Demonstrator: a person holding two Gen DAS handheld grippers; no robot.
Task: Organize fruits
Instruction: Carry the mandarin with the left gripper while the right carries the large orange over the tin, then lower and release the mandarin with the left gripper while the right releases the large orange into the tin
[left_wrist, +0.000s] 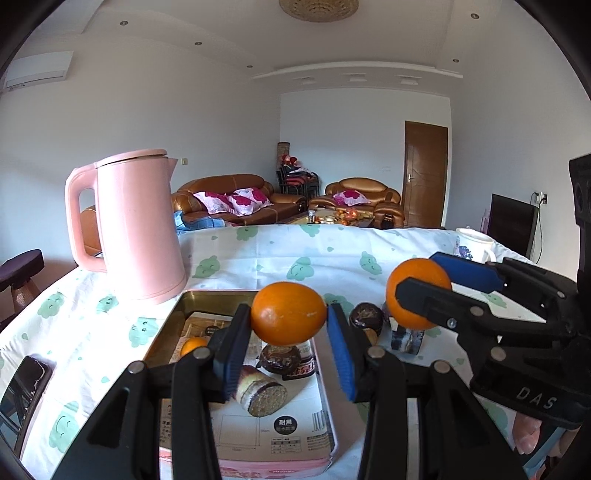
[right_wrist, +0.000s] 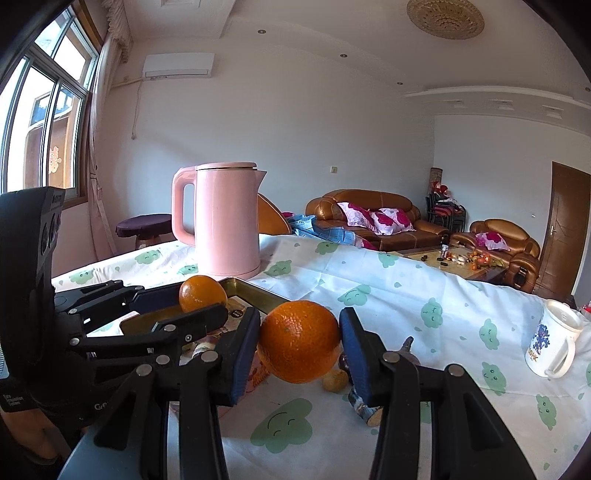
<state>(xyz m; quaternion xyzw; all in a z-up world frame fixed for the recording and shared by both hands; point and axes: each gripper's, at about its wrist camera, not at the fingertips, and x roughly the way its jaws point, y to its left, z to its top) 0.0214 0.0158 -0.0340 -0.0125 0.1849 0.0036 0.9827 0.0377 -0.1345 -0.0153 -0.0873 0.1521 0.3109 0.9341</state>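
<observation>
My left gripper (left_wrist: 289, 314) is shut on an orange (left_wrist: 286, 312), held above the right part of a metal tray (left_wrist: 207, 295). A smaller orange (left_wrist: 192, 345) lies in the tray beside several cakes (left_wrist: 263, 393). To the right, my right gripper (left_wrist: 421, 275) is shut on a second orange (left_wrist: 415, 295) above the tablecloth. In the right wrist view this orange (right_wrist: 299, 339) sits between the blue pads of the right gripper (right_wrist: 300, 341), to the right of the tray's corner (right_wrist: 255, 290). There the left gripper (right_wrist: 201, 301) and its orange (right_wrist: 202, 293) hang over the tray.
A pink kettle (left_wrist: 136, 229) stands behind the tray at the left. A white mug (right_wrist: 554, 339) stands at the far right. A small yellowish fruit (right_wrist: 335, 380), a chocolate cake (left_wrist: 365, 317) and a dark block (left_wrist: 406, 339) lie on the cloth. A phone (left_wrist: 22, 391) lies at the left edge.
</observation>
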